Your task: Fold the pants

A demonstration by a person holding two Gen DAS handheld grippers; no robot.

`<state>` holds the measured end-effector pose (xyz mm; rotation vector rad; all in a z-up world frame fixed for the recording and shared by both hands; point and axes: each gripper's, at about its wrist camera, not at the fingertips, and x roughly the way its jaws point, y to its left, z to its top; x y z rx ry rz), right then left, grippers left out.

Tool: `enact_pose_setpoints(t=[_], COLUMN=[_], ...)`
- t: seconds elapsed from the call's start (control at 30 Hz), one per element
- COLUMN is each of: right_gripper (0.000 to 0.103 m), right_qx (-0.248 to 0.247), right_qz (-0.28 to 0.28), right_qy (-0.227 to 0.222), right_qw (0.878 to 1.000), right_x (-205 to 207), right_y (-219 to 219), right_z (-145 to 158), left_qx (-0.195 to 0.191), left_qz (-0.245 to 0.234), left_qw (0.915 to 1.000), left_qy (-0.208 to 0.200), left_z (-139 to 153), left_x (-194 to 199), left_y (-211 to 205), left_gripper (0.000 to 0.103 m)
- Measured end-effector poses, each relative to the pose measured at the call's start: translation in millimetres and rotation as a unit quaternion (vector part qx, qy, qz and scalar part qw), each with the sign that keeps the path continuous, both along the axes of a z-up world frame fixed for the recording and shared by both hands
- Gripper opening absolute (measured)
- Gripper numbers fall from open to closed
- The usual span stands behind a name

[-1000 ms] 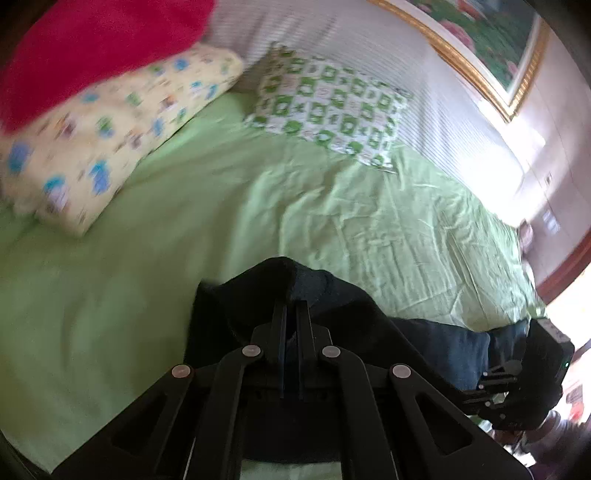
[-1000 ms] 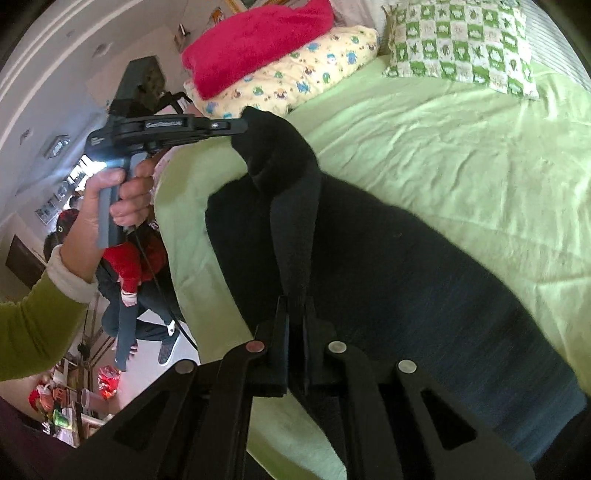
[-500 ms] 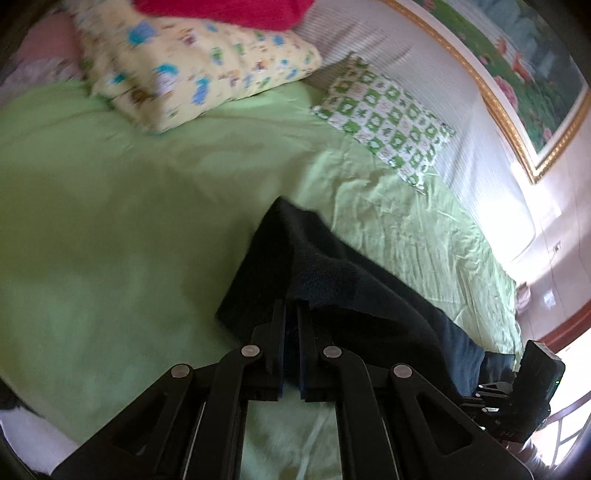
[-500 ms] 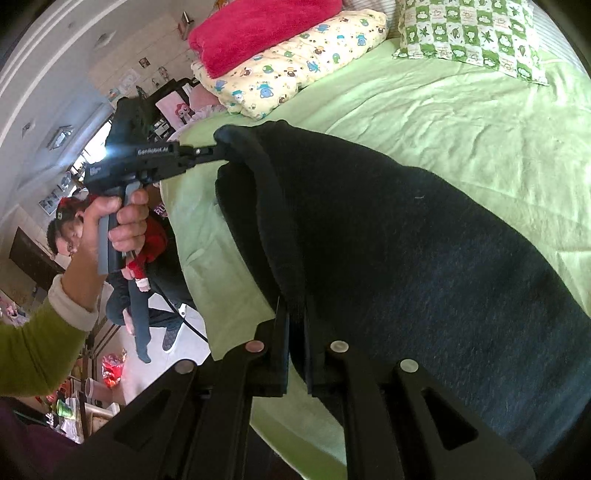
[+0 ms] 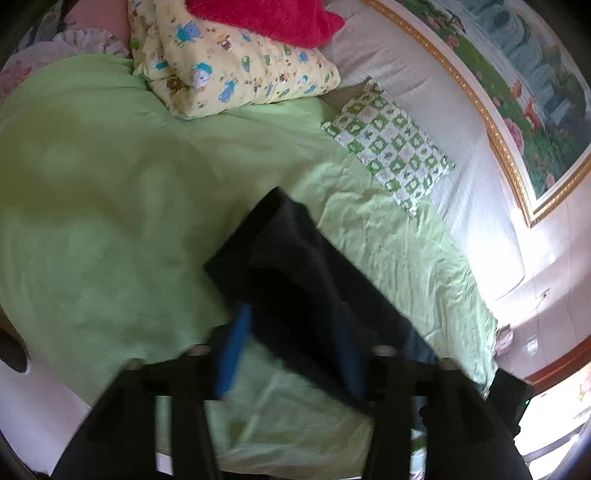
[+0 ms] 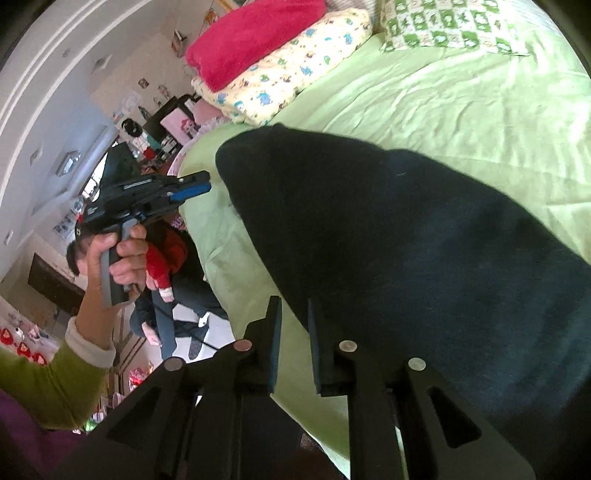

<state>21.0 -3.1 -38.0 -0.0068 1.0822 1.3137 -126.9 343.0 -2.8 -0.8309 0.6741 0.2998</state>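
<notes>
The dark pants lie folded flat on the green bedsheet, their near edge at the bed's side. In the right wrist view my right gripper stands at that edge. Its jaws are opening, with a narrow gap where the sheet shows through, and the cloth lies just beside the right finger. My left gripper, held in a hand, hovers off the bed's side, just left of the pants' far corner. In the left wrist view the left gripper is opening wide, blue pads showing, with the pants lying loose below.
A yellow patterned pillow under a red blanket and a green checked pillow lie at the head of the bed. A framed painting hangs on the wall. A seated person is beside the bed's edge.
The left gripper has let go of the pants' corner and opened, drawing back from it. The raised fold has dropped flat on the bed. The right gripper's jaws have parted slightly.
</notes>
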Motion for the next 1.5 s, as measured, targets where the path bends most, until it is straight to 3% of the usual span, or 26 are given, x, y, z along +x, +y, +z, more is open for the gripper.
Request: enact_pose_setpoints(t=[0.13,0.27,0.4,0.63,0.9,1.13,1.17,1.3,1.37,1.5], right_gripper=[0.017,0.031,0.031,0.032,0.032,0.032,0.032,0.020,0.016,0.009], right_qx=[0.008,0.017,0.024,0.018,-0.003,-0.030,-0.031,-0.022,-0.004,0.025], right_qz=[-0.027,-0.058,-0.091,-0.123,-0.082,-0.007,-0.003,-0.010,-0.019,-0.027], right_qy=[-0.003,0.001,0.005,0.011,0.132,0.204,0.201,0.164,0.134,-0.004], right_qw=[1.000,0.998,0.996,0.992,0.988,0.978,0.979,0.986,0.991,0.999], right_x=[12,28,46,90,151,155,155,148,144,119], right_y=[-8,-16,-21,-16,31,81,84,80,74,68], right_z=[7,11,17,22,-21,-58,-59,-47,-33,16], left_qx=[0.008,0.035,0.054,0.040,0.002,-0.004,-0.008,-0.009,0.010,0.081], left_qz=[0.017,0.030,0.053,0.074,0.070,0.056,0.055,0.037,0.028,0.016], left_qw=[0.9998,0.9981,0.9941,0.9907,0.9902,0.9938,0.9943,0.9966,0.9978,0.9964], left_qy=[0.005,0.041,0.078,0.107,0.121,0.096,0.091,0.074,0.059,0.017], left_z=[11,13,4,-20,-53,-59,-59,-60,-51,-14], left_x=[18,40,52,44,40,37,39,51,54,48], left_y=[-13,-20,-20,-8,5,8,10,13,8,-5], left_gripper=[0.063,0.063,0.063,0.063,0.063,0.060,0.058,0.021,0.017,0.016])
